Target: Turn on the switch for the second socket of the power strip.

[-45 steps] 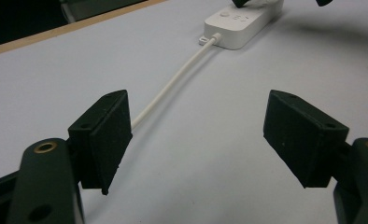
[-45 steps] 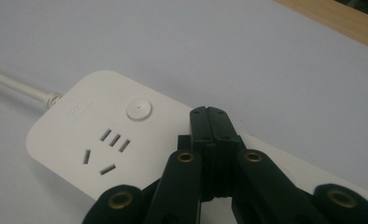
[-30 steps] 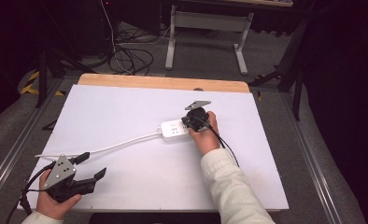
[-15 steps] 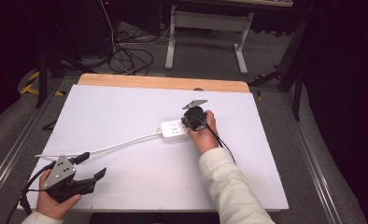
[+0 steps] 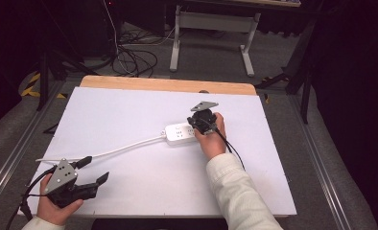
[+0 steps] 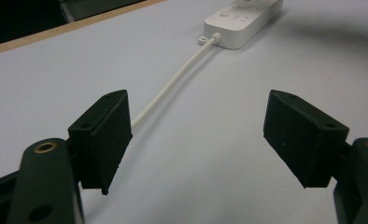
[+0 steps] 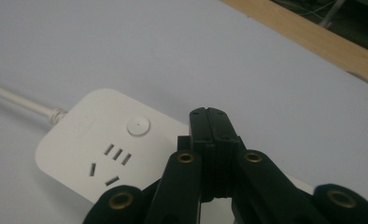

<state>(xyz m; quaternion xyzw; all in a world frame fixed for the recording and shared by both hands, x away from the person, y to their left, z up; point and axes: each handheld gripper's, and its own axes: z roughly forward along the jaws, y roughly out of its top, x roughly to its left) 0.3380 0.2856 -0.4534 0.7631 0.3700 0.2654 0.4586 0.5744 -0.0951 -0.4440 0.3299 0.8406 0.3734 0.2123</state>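
Observation:
A white power strip (image 5: 180,133) lies near the middle of the white table, its white cord (image 5: 124,149) running left toward the near left corner. My right gripper (image 5: 198,125) hovers over the strip's right end. In the right gripper view its jaws are shut with nothing between them, their tips (image 7: 212,122) just beside the strip's round button (image 7: 138,126) and the sockets (image 7: 111,161). My left gripper (image 5: 95,168) is held at the near left edge, open. In the left gripper view the cord (image 6: 168,91) passes between its wide-apart jaws toward the strip (image 6: 242,19).
The white table top (image 5: 129,110) has a wooden strip along its far edge (image 5: 168,85). Beyond it stand a metal frame (image 5: 211,28) and loose black cables (image 5: 134,57) on the floor. Dark stands flank both sides.
The right gripper has shifted slightly over the strip's right end. The left gripper stays where it was, open.

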